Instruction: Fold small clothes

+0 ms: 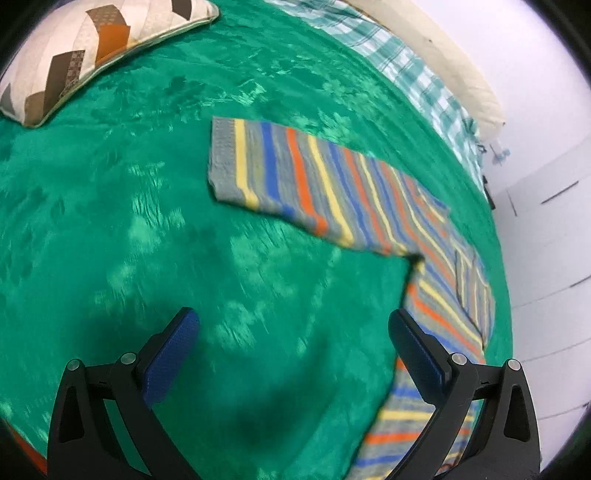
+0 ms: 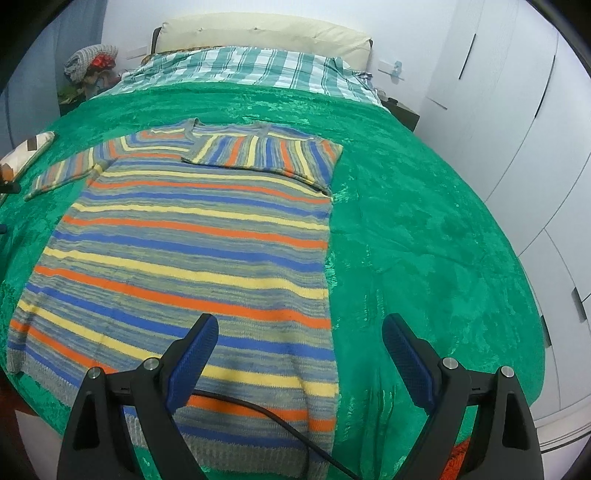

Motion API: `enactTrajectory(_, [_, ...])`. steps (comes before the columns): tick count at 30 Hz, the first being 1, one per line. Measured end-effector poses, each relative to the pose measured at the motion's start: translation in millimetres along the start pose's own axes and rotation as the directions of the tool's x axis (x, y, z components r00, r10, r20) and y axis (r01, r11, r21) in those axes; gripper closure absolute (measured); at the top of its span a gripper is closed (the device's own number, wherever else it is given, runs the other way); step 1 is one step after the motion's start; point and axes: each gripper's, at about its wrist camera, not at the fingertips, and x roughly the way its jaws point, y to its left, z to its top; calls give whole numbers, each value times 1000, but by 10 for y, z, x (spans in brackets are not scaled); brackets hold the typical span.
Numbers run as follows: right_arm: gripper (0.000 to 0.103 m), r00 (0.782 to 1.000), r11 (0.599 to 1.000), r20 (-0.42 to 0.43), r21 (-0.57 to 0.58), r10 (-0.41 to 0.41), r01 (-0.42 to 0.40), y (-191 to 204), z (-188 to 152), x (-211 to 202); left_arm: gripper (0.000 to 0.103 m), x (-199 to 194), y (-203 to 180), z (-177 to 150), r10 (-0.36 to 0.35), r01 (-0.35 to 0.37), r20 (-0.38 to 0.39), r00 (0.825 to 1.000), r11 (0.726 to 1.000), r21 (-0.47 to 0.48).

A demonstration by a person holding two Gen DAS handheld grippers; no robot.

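A striped knit sweater [image 2: 192, 251] in grey, blue, orange and yellow lies flat on the green blanket [image 2: 424, 240]. Its right sleeve [image 2: 266, 155] is folded across the chest; its left sleeve [image 2: 62, 173] sticks out sideways. My right gripper [image 2: 299, 336] hovers open over the sweater's lower right edge, nothing between its blue pads. In the left wrist view the outstretched sleeve [image 1: 295, 177] lies ahead, and the sweater's body [image 1: 436, 350] runs under the right finger. My left gripper [image 1: 293, 325] is open above bare blanket [image 1: 147, 221], holding nothing.
A patchwork cushion [image 1: 92, 48] lies on the blanket beyond the left sleeve. A checked sheet [image 2: 251, 66] and cream pillow [image 2: 258, 33] sit at the bed's head. White wardrobe doors [image 2: 517, 129] stand to the right. A black cable [image 2: 280, 417] crosses the sweater's hem.
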Motion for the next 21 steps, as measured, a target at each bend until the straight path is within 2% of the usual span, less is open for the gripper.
enactTrajectory(5, [13,1000,1000,3,3,2,-2,-16,-25,-16,1,62,72,61,9,-10,-23,1000,1000,-28])
enactTrajectory(21, [13,1000,1000,12,-7,21,-21,23,-50,-58,1,-11,152,-193,62,-61,-34,997,998,26])
